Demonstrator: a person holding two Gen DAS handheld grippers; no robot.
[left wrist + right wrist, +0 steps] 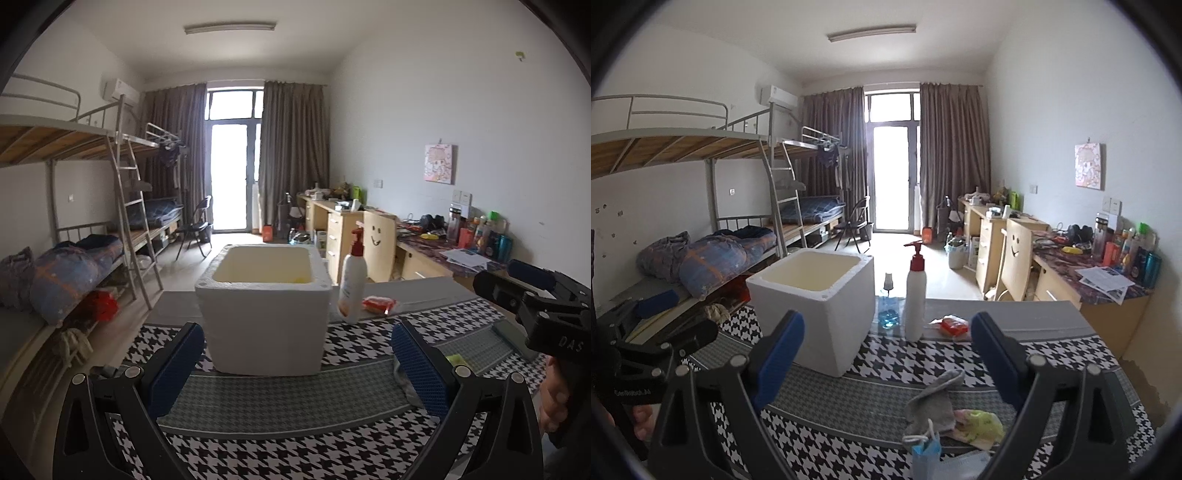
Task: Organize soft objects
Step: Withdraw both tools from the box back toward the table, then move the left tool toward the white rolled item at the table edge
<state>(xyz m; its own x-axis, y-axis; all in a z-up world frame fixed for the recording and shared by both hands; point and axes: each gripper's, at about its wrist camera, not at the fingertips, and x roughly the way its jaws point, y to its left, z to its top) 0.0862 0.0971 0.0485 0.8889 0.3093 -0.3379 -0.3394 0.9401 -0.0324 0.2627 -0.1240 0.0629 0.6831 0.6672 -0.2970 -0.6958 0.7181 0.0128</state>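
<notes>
A white foam box point(264, 314) stands open on the houndstooth tablecloth point(295, 454); it also shows in the right wrist view point(816, 310). A grey sock point(932, 402), a yellow-green cloth point(979, 424) and a blue face mask point(927, 456) lie in a small pile near the front, below my right gripper point(886, 354), which is open and empty. My left gripper point(297, 365) is open and empty in front of the box. A bit of the yellow-green cloth point(456, 359) shows by its right finger. My right gripper's body point(535, 299) is at the right edge.
A white pump bottle with a red top point(915, 299) stands right of the box, with a small blue spray bottle point(887, 306) behind and an orange packet point(955, 325) beside it. Bunk beds point(701, 221) line the left wall, cluttered desks point(1089, 266) the right.
</notes>
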